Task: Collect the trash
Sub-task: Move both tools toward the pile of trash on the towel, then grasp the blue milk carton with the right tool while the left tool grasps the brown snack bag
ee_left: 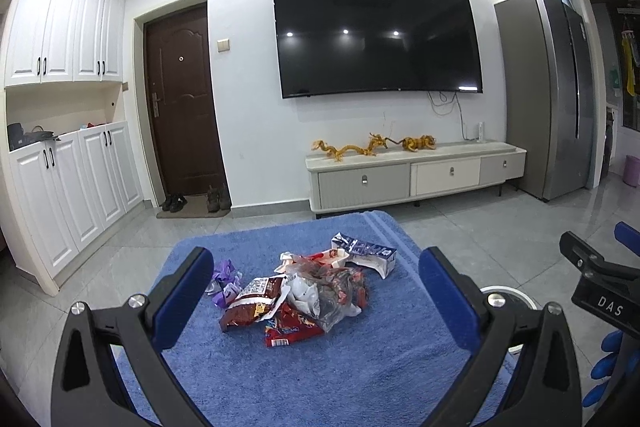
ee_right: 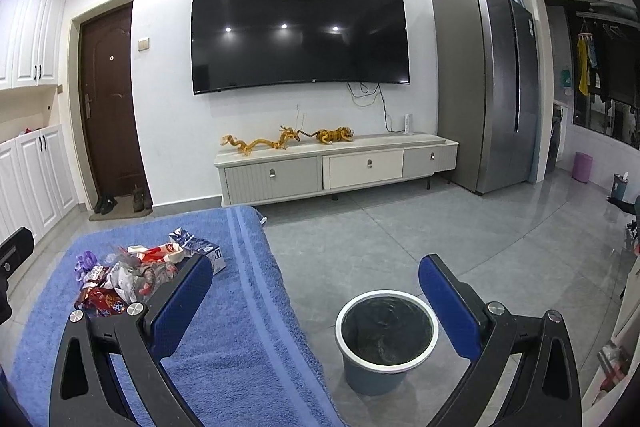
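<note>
1. Left claw (ee_left: 316,291): released, blue pads spread wide, nothing between them, hovering over the blue towel (ee_left: 320,367) that covers the bench.
2. Trash pile (ee_left: 298,287) at 12 o'clock from the left claw, lying on the towel, apart from both pads.
3. In the pile: brown snack wrapper (ee_left: 250,303) at 9 o'clock, red wrapper (ee_left: 290,333) at 6 o'clock, crumpled clear plastic bag (ee_left: 320,293) in the middle, flattened blue-and-white carton (ee_left: 366,253) at 1 o'clock, purple wrappers (ee_left: 224,281) at 10 o'clock.
4. Right claw (ee_right: 316,291): released as well, holding nothing, left pad over the towel edge, right pad over the floor.
5. Grey bin (ee_right: 385,341) with white rim and dark liner on the floor, at 5 o'clock from the right claw's midpoint, beside the bench.
6. Same pile at 10 o'clock in the right wrist view.
</note>
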Demonstrator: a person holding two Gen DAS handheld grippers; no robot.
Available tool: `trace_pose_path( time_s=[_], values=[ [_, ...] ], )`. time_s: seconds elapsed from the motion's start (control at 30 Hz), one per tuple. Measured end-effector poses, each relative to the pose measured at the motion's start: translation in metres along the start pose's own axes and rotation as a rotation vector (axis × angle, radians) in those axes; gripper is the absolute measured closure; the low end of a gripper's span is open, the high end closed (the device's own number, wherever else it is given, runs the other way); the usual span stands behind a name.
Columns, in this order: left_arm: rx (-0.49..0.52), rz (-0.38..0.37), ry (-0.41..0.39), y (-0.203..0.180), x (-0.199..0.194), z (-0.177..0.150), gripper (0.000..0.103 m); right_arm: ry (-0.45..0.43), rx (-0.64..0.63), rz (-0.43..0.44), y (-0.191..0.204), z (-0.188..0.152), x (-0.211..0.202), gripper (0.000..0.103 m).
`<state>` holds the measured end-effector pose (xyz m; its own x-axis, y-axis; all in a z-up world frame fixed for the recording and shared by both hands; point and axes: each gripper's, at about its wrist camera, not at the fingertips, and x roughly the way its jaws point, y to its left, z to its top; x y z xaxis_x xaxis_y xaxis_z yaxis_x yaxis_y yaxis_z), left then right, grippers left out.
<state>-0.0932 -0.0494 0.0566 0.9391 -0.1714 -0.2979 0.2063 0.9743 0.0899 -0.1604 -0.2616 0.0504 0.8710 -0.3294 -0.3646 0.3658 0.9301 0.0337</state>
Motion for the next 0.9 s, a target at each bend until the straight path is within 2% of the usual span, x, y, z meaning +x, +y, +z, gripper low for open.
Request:
trace_pose_path(
  time_s=[0.23,0.5,0.7,0.9],
  values=[
    [-0.004,0.029,-0.026,0.006,-0.012,0.004,0.0,-0.03,-0.001,0.007,-0.001,0.003,-0.011,0.0],
    [-0.027,0.024,0.027,0.023,0.004,0.005,0.0,-0.031,-0.034,0.012,0.007,0.003,0.004,0.0],
    [-0.064,0.077,0.097,0.052,0.041,0.001,0.0,0.055,-0.048,0.062,0.015,-0.001,0.046,0.0],
    [-0.085,0.116,0.204,0.084,0.088,-0.024,0.0,0.155,-0.1,0.185,0.042,-0.017,0.09,0.0]
  ],
)
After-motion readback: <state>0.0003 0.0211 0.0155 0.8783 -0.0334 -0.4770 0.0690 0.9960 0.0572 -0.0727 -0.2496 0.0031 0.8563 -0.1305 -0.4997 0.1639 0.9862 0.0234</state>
